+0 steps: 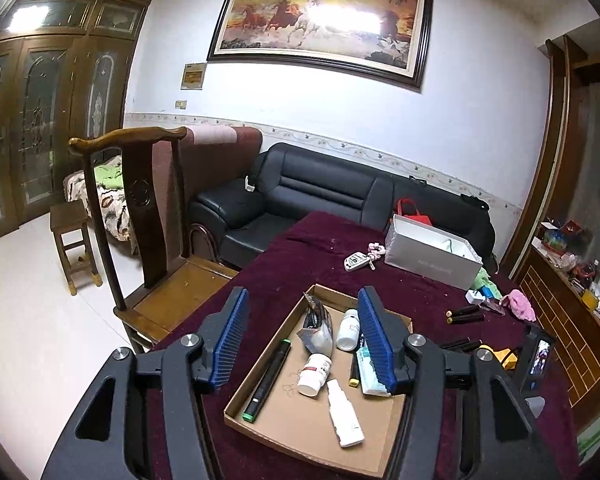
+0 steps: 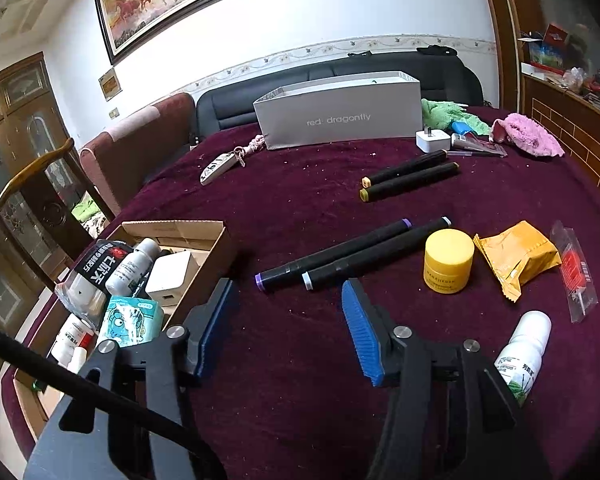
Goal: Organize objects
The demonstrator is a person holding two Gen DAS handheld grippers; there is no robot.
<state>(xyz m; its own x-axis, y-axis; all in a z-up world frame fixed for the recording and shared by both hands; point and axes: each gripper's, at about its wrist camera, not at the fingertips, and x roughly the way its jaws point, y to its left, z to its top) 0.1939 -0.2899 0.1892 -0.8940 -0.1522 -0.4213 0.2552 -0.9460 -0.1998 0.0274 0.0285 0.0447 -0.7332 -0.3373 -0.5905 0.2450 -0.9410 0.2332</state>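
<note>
wall: white, horse painting | black sofa | wooden chair | floor: pale tile

Black left gripper and right gripper: ribbed blue pads, silver screws.

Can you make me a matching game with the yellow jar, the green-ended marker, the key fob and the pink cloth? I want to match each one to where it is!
Things:
1. yellow jar
2. green-ended marker
3. key fob
4. pink cloth

Places:
A. inside the cardboard tray
B. beside the orange packet
C. far right of the table, near the white plug
D. in front of the grey box's left end

Pairs: 1-B, 2-A, 3-D, 4-C
</note>
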